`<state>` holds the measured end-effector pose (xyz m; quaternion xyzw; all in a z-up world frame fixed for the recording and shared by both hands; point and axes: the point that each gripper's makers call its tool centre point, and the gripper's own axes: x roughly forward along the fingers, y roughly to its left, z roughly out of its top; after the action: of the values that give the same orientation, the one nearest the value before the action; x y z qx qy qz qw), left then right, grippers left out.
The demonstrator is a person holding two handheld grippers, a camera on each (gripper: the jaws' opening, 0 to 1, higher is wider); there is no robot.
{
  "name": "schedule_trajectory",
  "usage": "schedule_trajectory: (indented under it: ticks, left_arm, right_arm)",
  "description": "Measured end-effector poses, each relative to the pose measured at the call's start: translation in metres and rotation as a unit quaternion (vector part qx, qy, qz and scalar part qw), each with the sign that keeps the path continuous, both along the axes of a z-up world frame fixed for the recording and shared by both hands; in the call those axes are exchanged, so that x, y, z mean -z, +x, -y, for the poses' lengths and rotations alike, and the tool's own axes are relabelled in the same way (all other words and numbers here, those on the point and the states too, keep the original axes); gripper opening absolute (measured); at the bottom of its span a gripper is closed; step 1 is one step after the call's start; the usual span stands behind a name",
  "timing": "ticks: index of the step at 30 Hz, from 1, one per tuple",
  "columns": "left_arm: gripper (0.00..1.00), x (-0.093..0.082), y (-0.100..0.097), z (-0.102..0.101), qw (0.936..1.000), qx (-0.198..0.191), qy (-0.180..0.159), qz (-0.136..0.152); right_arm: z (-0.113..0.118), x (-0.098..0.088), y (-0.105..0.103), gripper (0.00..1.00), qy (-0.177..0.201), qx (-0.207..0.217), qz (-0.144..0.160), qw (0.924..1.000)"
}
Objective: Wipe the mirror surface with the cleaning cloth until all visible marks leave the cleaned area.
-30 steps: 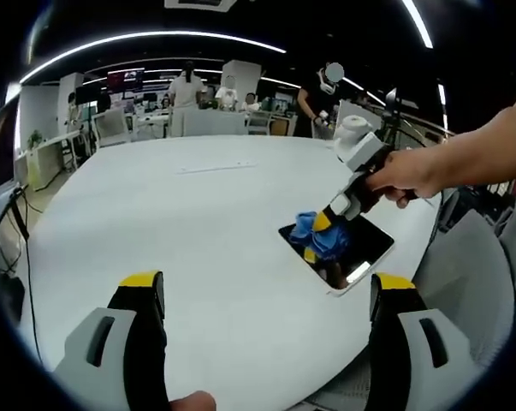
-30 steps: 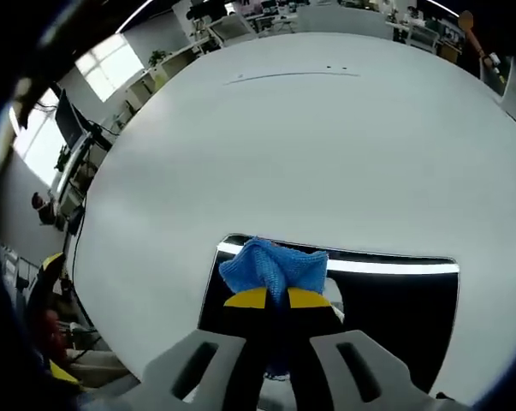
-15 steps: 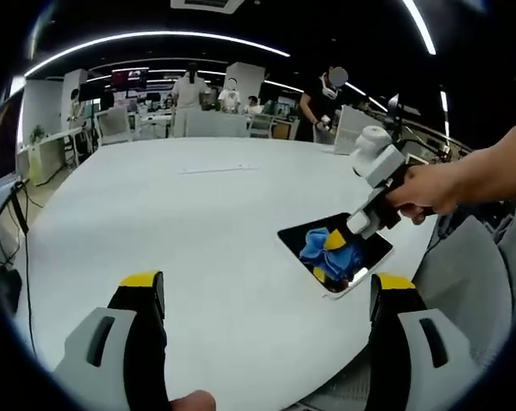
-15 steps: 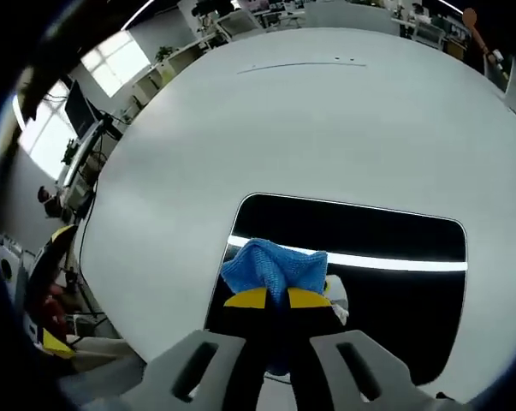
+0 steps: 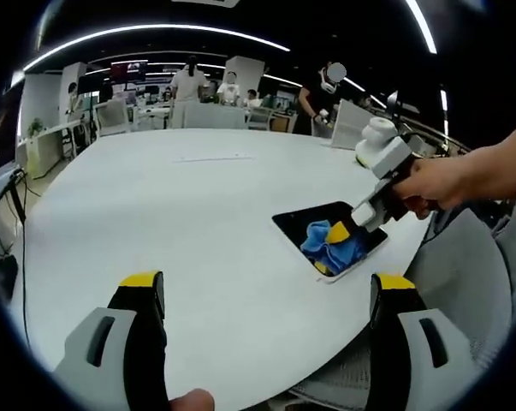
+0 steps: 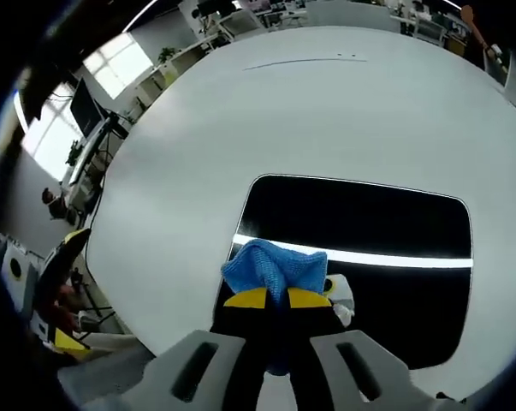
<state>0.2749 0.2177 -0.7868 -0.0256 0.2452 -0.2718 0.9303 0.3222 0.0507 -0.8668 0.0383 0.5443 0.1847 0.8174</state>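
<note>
Mirror under blue cloth, white table around.

White round table; dark mirror flat near edge.

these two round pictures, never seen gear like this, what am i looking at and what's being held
There is no robot here: a person holds a handheld two-jaw gripper in each hand, and a fisheye camera rides on each one, which is why the pictures are round.

The left gripper view looks across a big white table. Its own left gripper rises from the bottom with its yellow-tipped jaws wide apart and nothing between them. Off to the right, the person's hand holds the right gripper, which presses a blue cleaning cloth onto a dark rectangular mirror lying flat near the table's edge.

The right gripper view looks down along that same gripper: its jaws are shut on the cloth, over the mirror, which reflects a ceiling light as a bright stripe.
</note>
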Motion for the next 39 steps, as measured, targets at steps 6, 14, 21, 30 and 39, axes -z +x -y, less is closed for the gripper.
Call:
schedule_trajectory:
  ticks: [6, 14, 21, 30, 39]
  left_arm:
    - [0.99, -0.003, -0.003, 0.009, 1.0, 0.003, -0.004, 0.005]
    - [0.98, 0.01, -0.007, 0.013, 1.0, 0.002, -0.002, -0.005]
    - [0.98, 0.006, -0.006, 0.017, 0.9999, 0.011, 0.002, -0.003]
    - [0.98, 0.004, -0.001, 0.01, 1.0, 0.0, 0.0, -0.003]
    - [0.99, 0.003, -0.005, 0.019, 0.9999, 0.01, 0.001, -0.001]
  right_arm:
    - [-0.001, 0.0, -0.011, 0.0, 0.0, -0.007, -0.004, 1.0]
    - [0.0, 0.001, -0.022, 0.0, 0.002, -0.014, -0.01, 0.9999]
    - [0.0, 0.0, -0.03, 0.0, 0.008, -0.016, -0.01, 0.9998]
    - [-0.001, -0.001, -0.031, 0.01, 0.002, -0.033, -0.007, 0.9994]
    - [0.003, -0.001, -0.03, 0.01, 0.008, -0.034, -0.005, 0.9994]
